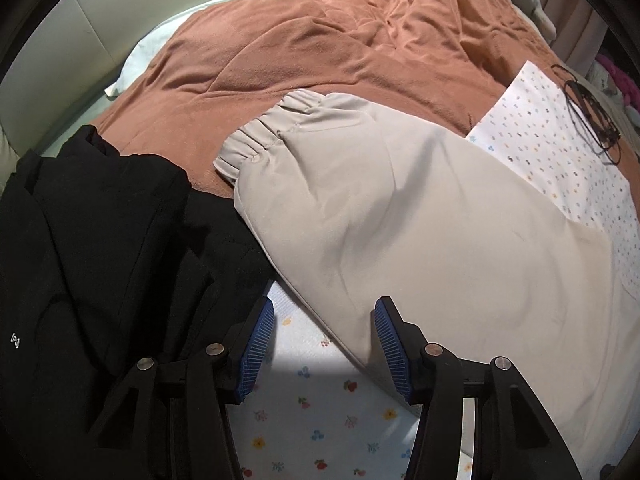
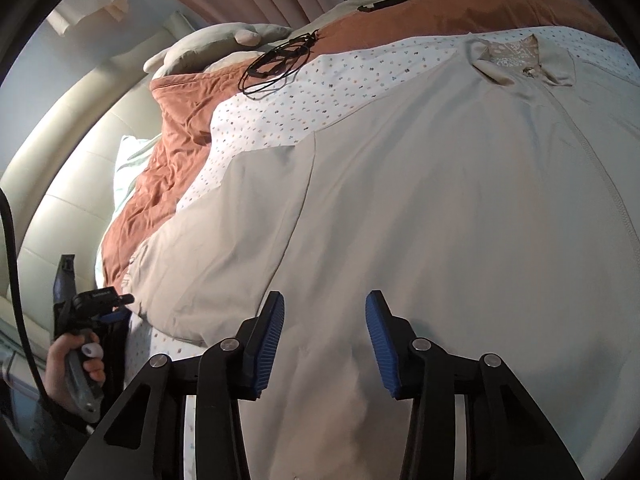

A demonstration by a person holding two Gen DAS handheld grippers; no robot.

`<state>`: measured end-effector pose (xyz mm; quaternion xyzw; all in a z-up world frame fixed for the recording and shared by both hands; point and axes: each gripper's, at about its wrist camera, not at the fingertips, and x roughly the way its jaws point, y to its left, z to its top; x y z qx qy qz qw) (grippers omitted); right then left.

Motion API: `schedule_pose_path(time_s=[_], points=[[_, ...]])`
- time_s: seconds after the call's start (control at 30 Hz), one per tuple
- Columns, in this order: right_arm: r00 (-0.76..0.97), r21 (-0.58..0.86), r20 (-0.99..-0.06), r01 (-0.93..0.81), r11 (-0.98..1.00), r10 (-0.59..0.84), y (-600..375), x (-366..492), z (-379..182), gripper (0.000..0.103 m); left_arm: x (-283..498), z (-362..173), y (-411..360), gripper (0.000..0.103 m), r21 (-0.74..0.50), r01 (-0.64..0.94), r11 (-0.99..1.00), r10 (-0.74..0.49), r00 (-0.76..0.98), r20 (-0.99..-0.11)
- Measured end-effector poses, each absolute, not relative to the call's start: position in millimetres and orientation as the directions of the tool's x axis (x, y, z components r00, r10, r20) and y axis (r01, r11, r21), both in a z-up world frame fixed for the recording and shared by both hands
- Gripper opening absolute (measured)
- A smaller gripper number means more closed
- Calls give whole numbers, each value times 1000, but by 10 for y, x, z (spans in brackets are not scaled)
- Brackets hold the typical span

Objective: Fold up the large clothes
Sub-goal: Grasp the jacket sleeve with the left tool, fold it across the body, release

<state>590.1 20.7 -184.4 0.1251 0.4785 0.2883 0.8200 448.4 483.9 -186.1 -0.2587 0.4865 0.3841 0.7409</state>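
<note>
A large beige jacket (image 2: 420,208) lay spread front-up on a white dotted sheet (image 2: 280,120), which covered part of a rust-orange blanket (image 1: 320,60) on the bed. In the right wrist view the jacket filled the centre and right of the frame, its collar (image 2: 520,62) at the upper right and its zip running down from there. One sleeve stretched toward the lower left of that frame; in the left wrist view the same sleeve crossed from lower right to the centre, ending in a gathered elastic cuff (image 1: 260,132).

The left gripper (image 1: 324,350) stood at the bottom centre of its view with its blue pads (image 1: 256,354) apart. The sleeve's edge and a strip of floral-printed sheet (image 1: 320,420) showed in the gap, and neither pad pressed on cloth. The right gripper (image 2: 325,344) likewise had its blue pads (image 2: 269,350) parted over the jacket's lower body; the cloth lay beneath and between them, and no pinch was visible.

A black garment (image 1: 100,260) lay crumpled at the left of the left wrist view, just beside the sleeve. A black cord (image 2: 276,64) lay coiled on the sheet at the upper left of the right wrist view. At the lower left of that view a hand (image 2: 70,364) held the other gripper's handle.
</note>
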Motion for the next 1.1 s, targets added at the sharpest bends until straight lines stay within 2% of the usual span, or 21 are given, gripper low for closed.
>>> schedule_pose_path(time_s=[0.03,0.07,0.13,0.17,0.23,0.33,0.53,0.8,1.1], points=[[371,487,-711,-354,799,598,209,5906,-1850,34,4505,-1901,4858,53,2,-824,567,322,219,-921],[367,492,-708,-357,794,603,215,5907,-1852,33,4524,-1948,4887,36,9,-827,563,322,210,-923],[361,502,-700,-365,784,616,229,5897,-1853,29,4542,-1993,4936,11,12,-831,556,322,202,-925],[354,512,-693,-370,775,627,240,5892,-1852,28,4535,-1964,4949,5,6,-834,552,332,213,-919],[336,537,-678,-381,752,654,269,5882,-1860,21,4527,-1819,4925,3,-7,-828,561,360,252,-898],[305,568,-659,-397,721,688,355,5855,-1892,17,4523,-1493,4841,3,-13,-809,588,416,316,-853],[246,603,-636,-434,669,732,581,5760,-1961,14,4559,-759,4571,2,-37,-741,670,460,454,-763],[166,641,-620,-457,617,767,896,5670,-2128,13,4529,-30,4071,2,-109,-626,772,410,622,-668],[109,658,-638,-438,613,762,995,5657,-2281,13,4632,572,3264,2,-180,-455,872,275,759,-590]])
